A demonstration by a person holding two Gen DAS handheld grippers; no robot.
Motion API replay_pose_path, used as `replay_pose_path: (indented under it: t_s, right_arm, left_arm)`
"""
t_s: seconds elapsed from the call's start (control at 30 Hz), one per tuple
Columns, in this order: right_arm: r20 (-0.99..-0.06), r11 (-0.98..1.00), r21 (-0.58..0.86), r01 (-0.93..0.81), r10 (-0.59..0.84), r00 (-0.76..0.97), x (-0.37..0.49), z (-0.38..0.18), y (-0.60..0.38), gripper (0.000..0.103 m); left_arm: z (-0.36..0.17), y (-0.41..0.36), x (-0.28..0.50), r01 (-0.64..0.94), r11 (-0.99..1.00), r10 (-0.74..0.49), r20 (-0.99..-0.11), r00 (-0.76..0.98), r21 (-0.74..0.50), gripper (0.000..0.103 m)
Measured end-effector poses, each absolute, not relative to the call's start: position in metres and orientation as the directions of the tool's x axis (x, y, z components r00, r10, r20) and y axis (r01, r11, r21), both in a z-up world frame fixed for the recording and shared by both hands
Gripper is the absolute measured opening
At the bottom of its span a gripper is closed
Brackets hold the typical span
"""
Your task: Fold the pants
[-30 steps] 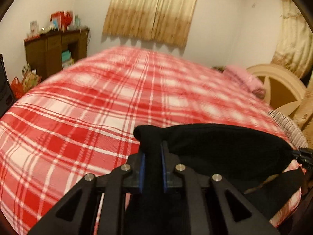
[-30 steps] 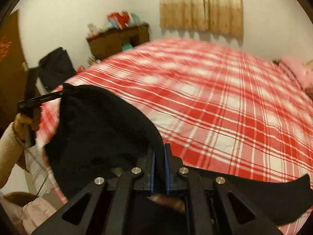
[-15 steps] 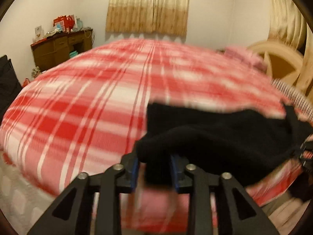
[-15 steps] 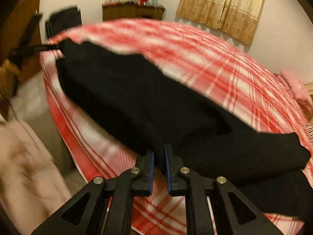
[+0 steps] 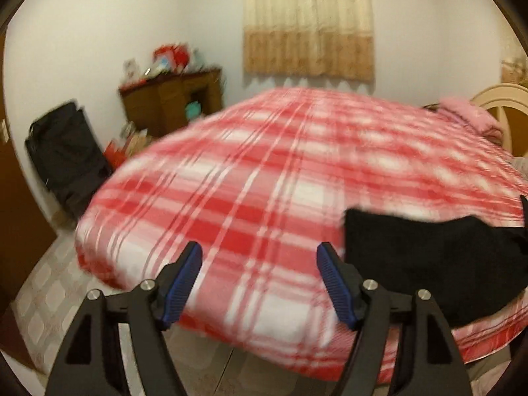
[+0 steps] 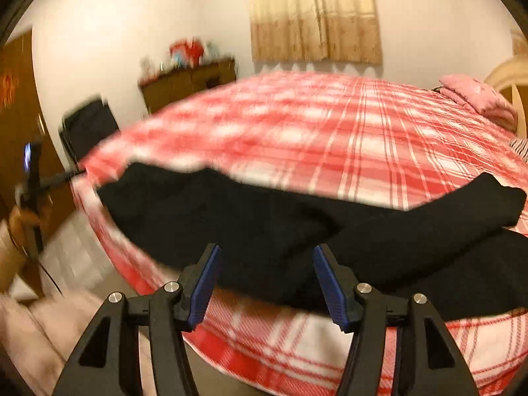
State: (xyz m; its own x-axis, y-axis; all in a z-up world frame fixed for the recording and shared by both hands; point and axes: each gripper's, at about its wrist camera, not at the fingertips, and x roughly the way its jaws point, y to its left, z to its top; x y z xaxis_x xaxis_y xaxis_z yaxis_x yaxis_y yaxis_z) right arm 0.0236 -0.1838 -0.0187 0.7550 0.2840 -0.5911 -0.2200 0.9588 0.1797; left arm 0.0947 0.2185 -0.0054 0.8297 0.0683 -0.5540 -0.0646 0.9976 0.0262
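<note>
Black pants (image 6: 297,227) lie folded lengthwise along the near edge of a bed with a red and white plaid cover (image 6: 330,138). In the left wrist view one end of the pants (image 5: 429,264) lies at the right, beside the gripper. My left gripper (image 5: 259,260) is opening, with only the bedcover (image 5: 264,181) seen between its blue pads. My right gripper (image 6: 265,260) is opening too; the pants lie just beyond its pads, which do not press on them. The left gripper (image 6: 31,165) shows at the left edge of the right wrist view, held in a hand.
A wooden dresser (image 5: 171,102) with clutter on top stands against the far wall, and a black bag (image 5: 66,151) leans by it. A pink pillow (image 6: 475,95) and a cream headboard (image 5: 501,105) are at the right. Tiled floor (image 5: 43,293) runs along the bed's near side.
Both grippers were shut on the lifted pants; they have let go and stand open. The pants now lie on the bed's near edge. Both hands drew back and down.
</note>
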Motion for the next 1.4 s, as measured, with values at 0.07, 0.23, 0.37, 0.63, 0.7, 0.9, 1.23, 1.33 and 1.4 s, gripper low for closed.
replay_pose_path:
  t_s: [0.07,0.23,0.37,0.63,0.7,0.9,1.23,1.33,1.4]
  right_arm:
    - [-0.578,0.936,0.254,-0.245,0.350,0.737,0.041,-0.013,-0.173,0.060]
    - [-0.570,0.901,0.275,-0.335,0.434,0.698,0.092,-0.007,-0.125,0.060]
    - [-0.624,0.900,0.237,-0.366,0.430,0.652,0.127,-0.021,-0.101,0.060]
    - [-0.707,0.897,0.332,-0.293,0.442,0.552,0.184,-0.069,-0.112,0.060]
    - [-0.697,0.855,0.407,-0.320,0.518,0.496,0.179,-0.073,-0.111,0.060]
    - [-0.704,0.804,0.428,-0.413,0.583,0.406,0.161,-0.073,-0.093,0.060]
    - [-0.658,0.775,0.518,-0.362,0.631,0.410,0.224,-0.076,-0.070,0.064]
    - [-0.607,0.756,0.578,-0.307,0.650,0.457,0.233,-0.071,-0.098,0.064]
    - [-0.605,0.758,0.617,-0.212,0.629,0.489,0.240,-0.074,-0.126,0.064]
  left_arm:
    - [0.003,0.199,0.099,-0.018,1.000,0.027,-0.522,0.853,0.022,0.074]
    - [-0.004,0.146,0.132,0.026,0.999,-0.032,-0.550,0.834,-0.019,0.074]
    - [-0.041,0.111,0.136,-0.001,1.000,0.018,-0.593,0.805,0.029,0.074]
    - [-0.088,0.095,0.121,-0.024,0.992,0.094,-0.575,0.813,0.128,0.077]
    - [-0.087,0.100,0.122,-0.014,0.995,0.070,-0.575,0.815,0.102,0.078]
    - [-0.090,0.097,0.115,-0.019,0.993,0.080,-0.561,0.824,0.113,0.080]
    - [-0.092,0.092,0.114,-0.019,0.992,0.088,-0.565,0.820,0.127,0.081]
    - [-0.093,0.091,0.115,-0.020,0.992,0.087,-0.570,0.817,0.124,0.081]
    - [-0.093,0.090,0.116,-0.020,0.992,0.090,-0.571,0.816,0.127,0.081]
